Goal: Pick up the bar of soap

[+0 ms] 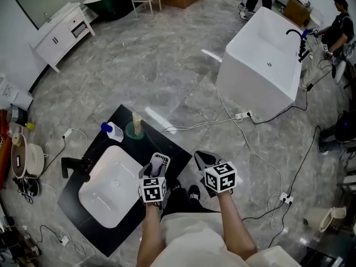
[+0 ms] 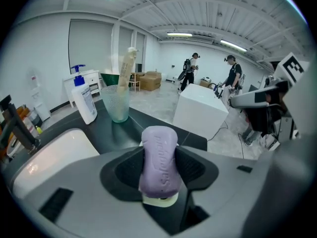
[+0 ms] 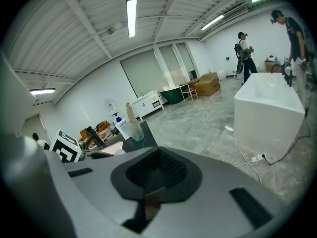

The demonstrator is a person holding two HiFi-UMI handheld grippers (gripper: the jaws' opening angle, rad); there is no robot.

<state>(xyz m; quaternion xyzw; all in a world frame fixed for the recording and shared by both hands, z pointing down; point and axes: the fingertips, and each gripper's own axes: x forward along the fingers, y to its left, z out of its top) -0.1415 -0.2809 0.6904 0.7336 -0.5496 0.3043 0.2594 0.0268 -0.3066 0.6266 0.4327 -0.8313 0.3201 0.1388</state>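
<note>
Left gripper view: purple soap bar [image 2: 159, 152] clamped upright between left gripper [image 2: 159, 165] jaws, held above black counter [image 2: 136, 124]. Right gripper [image 3: 155, 173] jaws pressed together, nothing held.

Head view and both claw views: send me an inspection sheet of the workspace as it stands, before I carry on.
Surface: black counter with a white basin sunk in it and a black tap at the basin's edge.
Job's things: purple bar of soap, held clear of the counter.
Clutter: pump bottle and green cup with a tall tube in it, at the counter's far corner.
Claws: left claw shut on the soap; right claw shut, nothing in it.
Cables: white cable across the floor to a power strip by the tub.
Surroundings: white tub, white cabinet, two people at the far side.
</note>
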